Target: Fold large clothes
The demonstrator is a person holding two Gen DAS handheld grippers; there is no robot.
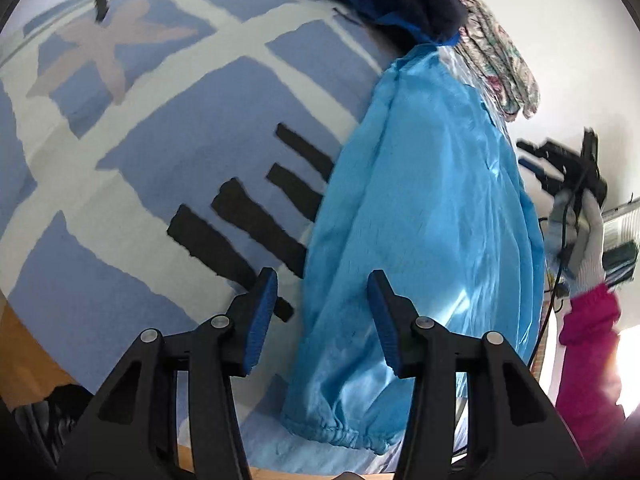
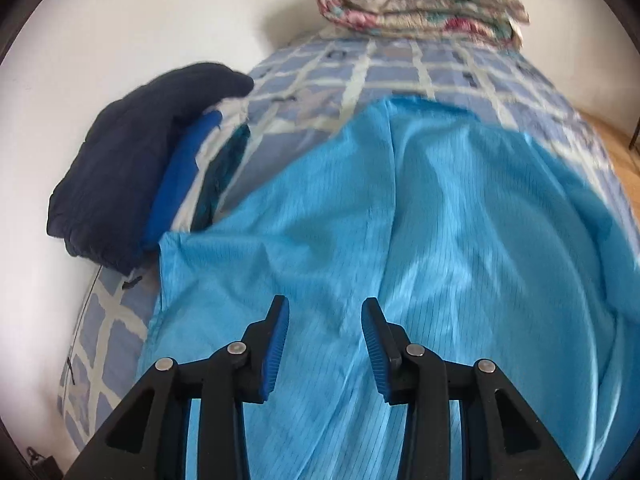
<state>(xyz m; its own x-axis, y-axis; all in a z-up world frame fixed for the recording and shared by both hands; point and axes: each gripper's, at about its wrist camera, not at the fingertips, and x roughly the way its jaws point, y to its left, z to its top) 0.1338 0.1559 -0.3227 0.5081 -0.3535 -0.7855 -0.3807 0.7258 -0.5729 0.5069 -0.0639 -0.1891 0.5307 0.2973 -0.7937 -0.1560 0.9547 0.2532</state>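
A large shiny light-blue garment (image 2: 420, 216) lies spread on the bed. In the left wrist view its sleeve (image 1: 420, 208) runs down to an elastic cuff (image 1: 340, 432) near the bed's edge. My left gripper (image 1: 322, 280) is open above the sleeve's left edge, with nothing pinched between its blue pads. My right gripper (image 2: 325, 306) is open above the garment's body, pads apart and free of cloth. The right gripper also shows far off in the left wrist view, held by a gloved hand (image 1: 584, 240) with a pink sleeve.
The bed has a blue sheet with pale grid stripes (image 1: 160, 160). A pile of folded dark and blue clothes (image 2: 132, 168) lies by the wall at left. A folded floral quilt (image 2: 420, 4) sits at the bed's far end. Wooden floor (image 2: 616, 152) shows at right.
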